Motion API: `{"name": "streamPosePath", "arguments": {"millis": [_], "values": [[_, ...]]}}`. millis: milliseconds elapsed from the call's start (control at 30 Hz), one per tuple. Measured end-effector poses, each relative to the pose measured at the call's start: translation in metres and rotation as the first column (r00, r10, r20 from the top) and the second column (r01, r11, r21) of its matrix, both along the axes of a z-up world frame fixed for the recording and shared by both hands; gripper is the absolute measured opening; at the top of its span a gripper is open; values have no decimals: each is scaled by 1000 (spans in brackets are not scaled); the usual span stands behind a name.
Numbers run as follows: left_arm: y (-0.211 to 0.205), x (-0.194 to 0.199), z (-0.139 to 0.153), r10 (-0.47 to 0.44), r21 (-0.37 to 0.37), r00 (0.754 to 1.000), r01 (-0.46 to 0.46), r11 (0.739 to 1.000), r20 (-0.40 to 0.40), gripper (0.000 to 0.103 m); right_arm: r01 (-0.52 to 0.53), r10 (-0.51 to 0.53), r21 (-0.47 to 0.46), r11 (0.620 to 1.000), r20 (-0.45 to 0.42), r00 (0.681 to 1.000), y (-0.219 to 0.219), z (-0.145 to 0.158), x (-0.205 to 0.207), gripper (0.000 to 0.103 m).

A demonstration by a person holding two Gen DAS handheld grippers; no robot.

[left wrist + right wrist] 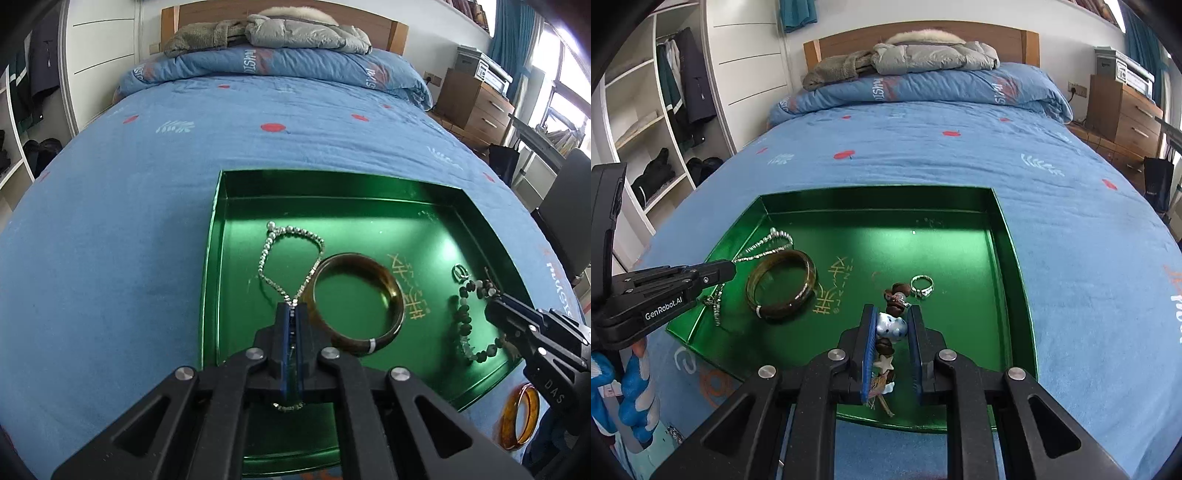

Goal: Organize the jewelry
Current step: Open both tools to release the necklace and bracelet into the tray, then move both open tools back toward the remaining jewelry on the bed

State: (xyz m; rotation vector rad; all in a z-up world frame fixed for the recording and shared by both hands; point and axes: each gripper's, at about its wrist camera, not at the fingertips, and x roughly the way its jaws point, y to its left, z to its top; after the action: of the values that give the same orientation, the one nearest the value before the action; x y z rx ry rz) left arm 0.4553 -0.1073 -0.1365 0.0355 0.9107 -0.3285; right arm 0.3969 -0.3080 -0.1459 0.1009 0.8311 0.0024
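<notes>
A green tray (332, 188) (1008, 266) lies on the blue bed. My left gripper (294, 308) (729, 269) is shut on a silver bead chain (291, 236) (764, 245) whose loop trails onto the tray floor. Beside it lies a brown bangle (356, 302) (781, 290). My right gripper (892, 314) (493, 306) is shut on a bead bracelet (892, 328) (465, 325) with a pale blue bead between the pads; its dark beads hang down to the tray. A silver ring (921, 286) (460, 274) rests near them.
An amber bangle (521, 417) lies on the bedspread outside the tray's near right corner. A folded duvet and jackets (291, 33) sit at the head of the bed. A wardrobe (657, 122) stands to the left, a wooden drawer unit (476, 107) to the right.
</notes>
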Motion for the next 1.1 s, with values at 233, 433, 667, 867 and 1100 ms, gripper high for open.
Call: {"name": "streamPosePath", "arguments": {"millis": [233,433,667,867,1100], "values": [[4,-4,-9,19,10,1000,-19,1000,-14,4,13,-13,-3,1000,-68,998,-1,-13,-1,17],[3,-10,5,6,21,1000,-6,1000,-2,5,19,-18,11,1000,-74,997,-2,-4,-4,43],[5,-40,52,-6,0,998,6,1000,58,6,25,-25,-12,1000,-16,1000,4,43,-26,51],[21,-82,101,15,-37,991,-10,999,131,6,39,-38,-19,999,56,998,10,91,-62,57],[42,-138,143,38,-57,981,-28,998,189,6,62,-62,2,998,137,989,17,137,-122,65]]}}
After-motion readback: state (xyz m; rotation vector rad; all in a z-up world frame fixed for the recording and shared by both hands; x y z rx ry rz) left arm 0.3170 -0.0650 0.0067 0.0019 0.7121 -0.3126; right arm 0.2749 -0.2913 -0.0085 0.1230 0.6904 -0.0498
